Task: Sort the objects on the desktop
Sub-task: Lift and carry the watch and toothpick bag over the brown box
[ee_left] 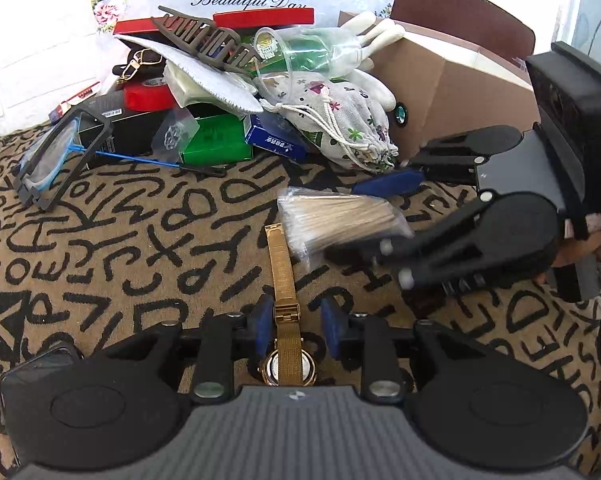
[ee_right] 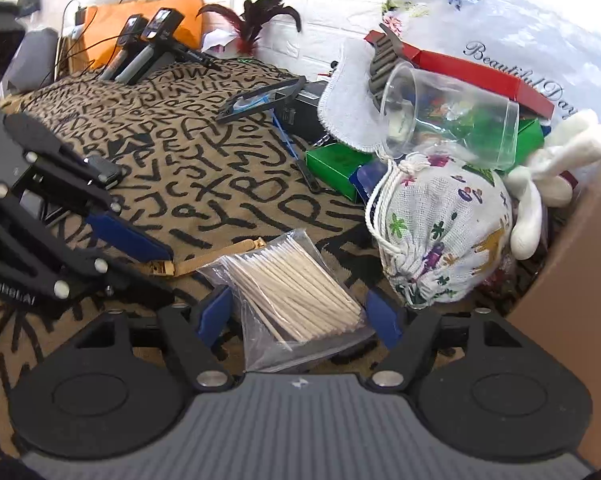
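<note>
While straddling the gold mesh-strap watch (ee_left: pixel 285 312) with blue pads wide apart and touching nothing, hovers low over the patterned cloth (ee_left: pixel 120 248) as the left gripper (ee_left: pixel 296 330). Flanks the clear bag of wooden sticks (ee_right: pixel 296 296) on both sides as the right gripper (ee_right: pixel 302 316), fingers spread wide, neither pad (ee_right: pixel 216 312) pressed against the plastic. Holds the sticks bundled in 1 sealed pouch lying flat just beside the watch strap. Lies tipped on its side atop the pile, a clear plastic cup (ee_right: pixel 452 120), resting on the floral drawstring pouch (ee_right: pixel 440 240) (contents cannot be made out). Stands at the far right, a cardboard box (ee_left: pixel 452 92), with its interior hidden from both views. Leaves open cloth to the left of the watch, up to the black-framed magnifier (ee_left: pixel 60 156) at the clutter's edge. Hides the watch face partly under the strap and the left gripper's body.
</note>
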### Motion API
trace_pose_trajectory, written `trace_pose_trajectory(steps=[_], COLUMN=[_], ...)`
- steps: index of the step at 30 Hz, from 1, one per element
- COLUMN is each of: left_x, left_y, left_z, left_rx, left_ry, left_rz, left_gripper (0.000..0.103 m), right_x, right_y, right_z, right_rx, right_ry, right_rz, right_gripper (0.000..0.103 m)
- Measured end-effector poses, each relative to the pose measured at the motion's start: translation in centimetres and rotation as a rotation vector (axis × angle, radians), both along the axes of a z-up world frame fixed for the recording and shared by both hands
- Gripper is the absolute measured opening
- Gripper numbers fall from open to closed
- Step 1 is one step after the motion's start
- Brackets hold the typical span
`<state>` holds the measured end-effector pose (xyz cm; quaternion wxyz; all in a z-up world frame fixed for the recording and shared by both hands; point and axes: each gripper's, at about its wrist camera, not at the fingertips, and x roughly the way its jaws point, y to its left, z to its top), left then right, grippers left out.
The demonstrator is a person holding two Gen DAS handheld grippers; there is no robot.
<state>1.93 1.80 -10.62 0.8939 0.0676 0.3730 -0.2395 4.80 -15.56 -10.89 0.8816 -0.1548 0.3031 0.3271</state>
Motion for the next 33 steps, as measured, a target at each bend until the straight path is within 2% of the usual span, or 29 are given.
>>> trace_pose_trajectory(steps=[1,4,5,6,8,11,16,21,22,23,28,33], left_x=[0.0,0.3,0.3,0.2,0.2,0.4,0.2,-0.2,-0.3,-0.3,0.1,0.6], left_y=[0.0,0.2,0.1,0.0,-0.3,-0.4,0.3,1.1,1.2,1.2,1.4,0.3], left_z=[0.0,0.2,0.1,0.0,-0.2,-0.1,0.8,3.6,4.2,5.0,8.4,11.3], left_rx=[0.012,0.007,0.007,0.006,0.005,0.012,-0.041,-0.13,-0.142,-0.152,-0.227,-0.235], left_ry=[-0.001,0.011,0.007,-0.005,-0.024,-0.025,-0.006,-0.044,-0.057,-0.071,-0.118,-0.174], left_rz=[-0.002,0.002,0.003,0.005,0.011,0.027,0.053,0.066,0.067,0.069,0.056,0.027], left_gripper=[0.019,0.017,0.017,0.022,0.022,0.013,0.013,0.013,0.013,0.013,0.013,0.013], right_x=[0.1,-0.6,-1.0,-1.5,-2.4,-3.3,-4.5,-5.3,-5.4,-5.5,-5.8,-6.5], right_y=[-0.1,-0.1,-0.1,-0.2,-0.6,-1.2,-1.9,-2.7,-2.9,-3.0,-3.9,-4.8], right_z=[0.0,0.4,0.6,0.7,0.7,0.5,1.5,3.8,4.3,4.7,6.7,7.9], right_rx=[0.011,-0.031,-0.052,-0.065,-0.062,-0.041,-0.01,0.036,0.046,0.057,0.092,0.114], right_ry=[0.017,0.011,0.005,0.003,0.004,0.001,-0.022,-0.075,-0.084,-0.093,-0.133,-0.172], right_rz=[-0.021,-0.075,-0.09,-0.101,-0.114,-0.144,-0.195,-0.226,-0.229,-0.229,-0.254,-0.264], right_gripper=[0.048,0.039,0.039,0.038,0.038,0.037,0.032,0.03,0.021,0.017,0.015,0.014])
